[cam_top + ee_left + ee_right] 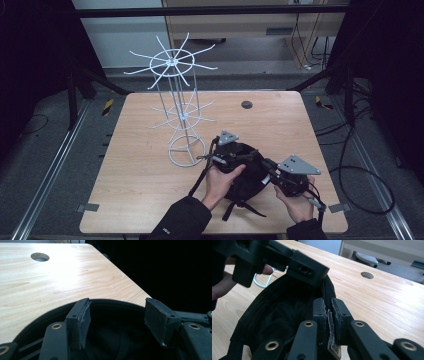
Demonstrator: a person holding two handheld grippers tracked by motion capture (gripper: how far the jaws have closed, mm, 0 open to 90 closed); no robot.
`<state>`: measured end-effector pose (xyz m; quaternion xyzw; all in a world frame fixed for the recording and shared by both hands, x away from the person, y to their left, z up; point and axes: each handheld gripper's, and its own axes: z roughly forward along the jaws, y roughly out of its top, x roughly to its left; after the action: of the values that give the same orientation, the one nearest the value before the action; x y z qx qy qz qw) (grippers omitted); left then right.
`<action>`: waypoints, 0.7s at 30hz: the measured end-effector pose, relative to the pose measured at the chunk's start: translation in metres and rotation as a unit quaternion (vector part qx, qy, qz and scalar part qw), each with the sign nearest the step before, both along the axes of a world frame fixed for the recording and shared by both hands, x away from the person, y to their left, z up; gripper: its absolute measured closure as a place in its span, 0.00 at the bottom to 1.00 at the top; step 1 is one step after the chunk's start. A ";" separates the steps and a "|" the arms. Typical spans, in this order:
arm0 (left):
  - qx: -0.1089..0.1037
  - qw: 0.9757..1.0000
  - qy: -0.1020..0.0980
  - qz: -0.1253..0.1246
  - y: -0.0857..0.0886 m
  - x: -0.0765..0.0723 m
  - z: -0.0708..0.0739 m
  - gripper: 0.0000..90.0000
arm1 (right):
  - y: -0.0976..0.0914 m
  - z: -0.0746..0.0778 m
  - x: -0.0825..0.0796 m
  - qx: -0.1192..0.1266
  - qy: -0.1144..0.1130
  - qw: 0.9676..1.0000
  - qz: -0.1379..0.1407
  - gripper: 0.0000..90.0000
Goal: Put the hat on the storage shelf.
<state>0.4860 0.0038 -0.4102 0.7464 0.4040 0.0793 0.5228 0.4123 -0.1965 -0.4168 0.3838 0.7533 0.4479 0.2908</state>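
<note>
Two grippers down low at the near right part of a wooden table, both at a black bag. Bag lying flat on the table, just right of a white wire rack, straps trailing toward the near edge.

Left gripper over the bag's top, jaws spread wide apart, nothing between them. Curved black rim of the bag right under the jaws, dark inside of the bag below. Left hand resting on the bag's left side.

Right gripper at the bag's right side, jaws pressed together on a thin bit of the bag's edge, with a small tag hanging there. Right hand near the table's front edge.

Rack standing upright on a round base, two rings of thin spokes, one high and one low. One round hole in the table farther back, well apart from the bag.
</note>
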 end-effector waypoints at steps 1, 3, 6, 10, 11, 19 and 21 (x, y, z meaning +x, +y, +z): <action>0.002 1.000 0.001 0.001 0.000 -0.001 0.000 0.41 | 0.000 0.000 0.000 0.000 0.000 1.000 0.000 0.91; 0.015 1.000 0.004 0.002 -0.001 -0.004 -0.001 0.41 | -0.002 0.001 0.000 0.004 -0.003 1.000 -0.002 0.91; 0.009 1.000 0.014 0.003 -0.001 -0.004 -0.002 0.40 | -0.001 0.000 0.000 0.004 -0.004 1.000 0.001 0.91; -0.017 0.999 0.033 0.008 0.004 0.001 -0.003 0.39 | 0.000 -0.003 0.000 0.007 -0.001 1.000 0.009 0.91; -0.019 0.999 0.028 0.012 0.004 0.001 -0.003 0.38 | 0.001 -0.003 0.000 0.009 0.000 1.000 0.011 0.91; -0.006 1.000 0.011 0.025 0.000 -0.001 -0.005 0.35 | 0.012 -0.005 -0.001 -0.001 0.002 0.999 0.035 0.92; -0.004 1.000 0.009 0.027 -0.001 -0.002 -0.006 0.35 | 0.012 -0.006 -0.001 0.001 0.002 0.999 0.035 0.92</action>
<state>0.4840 0.0032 -0.4158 0.7340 0.4293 0.0851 0.5194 0.4115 -0.1846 -0.4226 0.3582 0.7666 0.4576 0.2731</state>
